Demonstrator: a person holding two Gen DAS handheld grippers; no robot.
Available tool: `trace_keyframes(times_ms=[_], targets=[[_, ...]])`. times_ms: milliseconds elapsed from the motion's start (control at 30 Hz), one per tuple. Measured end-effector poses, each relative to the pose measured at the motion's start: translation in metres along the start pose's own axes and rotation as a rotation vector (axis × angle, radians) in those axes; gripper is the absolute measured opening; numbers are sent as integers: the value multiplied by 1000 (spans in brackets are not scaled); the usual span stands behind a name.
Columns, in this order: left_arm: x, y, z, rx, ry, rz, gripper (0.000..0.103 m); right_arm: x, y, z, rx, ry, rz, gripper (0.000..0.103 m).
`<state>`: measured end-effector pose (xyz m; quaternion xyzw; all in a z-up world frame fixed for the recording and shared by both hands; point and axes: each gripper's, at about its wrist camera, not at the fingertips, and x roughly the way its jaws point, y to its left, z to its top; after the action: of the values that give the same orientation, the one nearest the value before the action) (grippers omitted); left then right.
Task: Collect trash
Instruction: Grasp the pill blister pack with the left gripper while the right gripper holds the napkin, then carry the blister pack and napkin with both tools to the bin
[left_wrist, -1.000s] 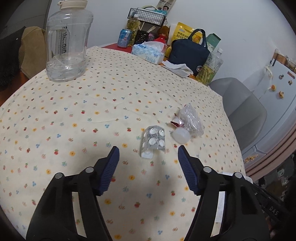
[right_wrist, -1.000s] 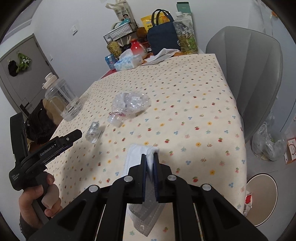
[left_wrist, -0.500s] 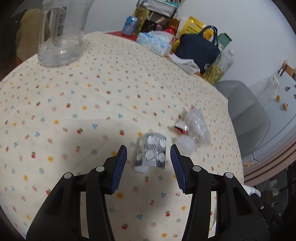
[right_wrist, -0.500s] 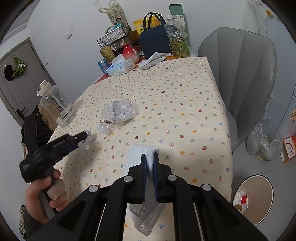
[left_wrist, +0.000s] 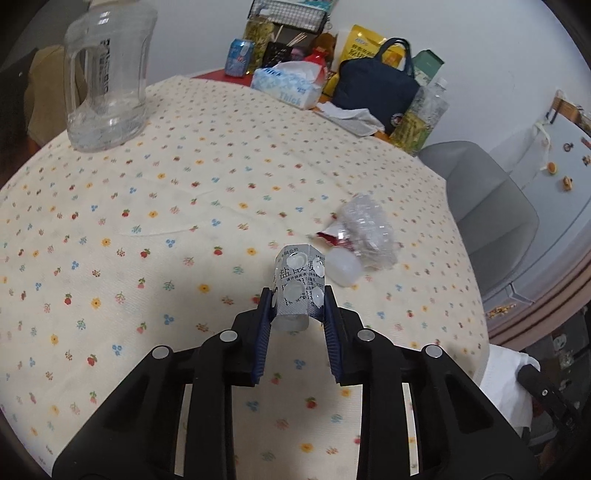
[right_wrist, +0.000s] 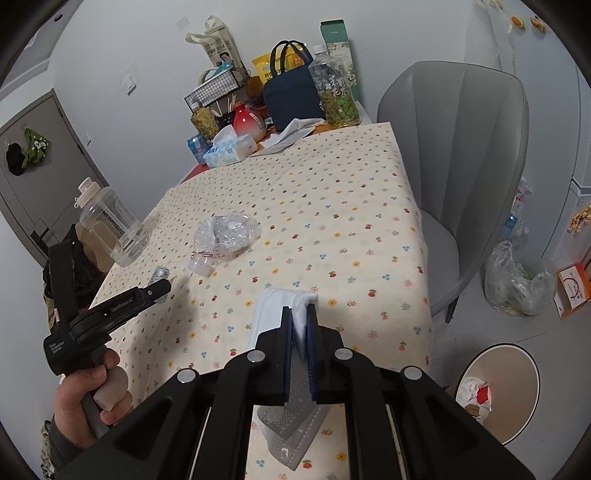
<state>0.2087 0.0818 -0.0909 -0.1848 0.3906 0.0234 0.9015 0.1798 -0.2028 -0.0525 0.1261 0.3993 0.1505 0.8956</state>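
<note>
Between the blue pads of our left gripper sits a silver foil blister pack with clear empty bubbles, pinched by its side edges so that it bows into an arch and stands up ahead of the fingertips. We judge it has come off the flowered cream tablecloth, though the view does not settle whether its lower edge touches the cloth. Gripping it by the edges makes sense to us: a flat sheet gives the pads nothing else to bite on.

Just ahead and to the right of that gripper lie a small white plastic cap and, touching it, a crumpled clear plastic wrapper with a red strip, both on the cloth and not yet collected.

Our right gripper is closed on a folded white face mask; the fold pokes up past the fingertips and the grey-patterned tail hangs below the jaws. We take it that each tool carries one piece so both can go in a single trip.

Below and to the right of the right gripper, on the floor past the table edge, stands a round open bin with white and red rubbish inside. It seems the obvious place for the mask, and for the blister pack after it.
</note>
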Motion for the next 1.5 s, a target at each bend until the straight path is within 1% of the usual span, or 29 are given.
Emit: trace_keyframes(times_ms=[300,533,833,1100,1500], targets=[[-29,-50,-4,90,-38,-50,27,-29,-26,1,44,-55,-18,8],[-32,-95,-14,167,-34,-99,27,-52,-63,0,105,-93,-53,8],[-22,-157,-35,267,-2,-149,27,-73,-124,-8,206,-121,-122,8],[-6,-213,-59,363,42,-176,27,-83,-181,-27,307,-132,-175,8],[21,-286,-99,494,121,-210,27,-96,-260,-58,450,-142,-244,8]])
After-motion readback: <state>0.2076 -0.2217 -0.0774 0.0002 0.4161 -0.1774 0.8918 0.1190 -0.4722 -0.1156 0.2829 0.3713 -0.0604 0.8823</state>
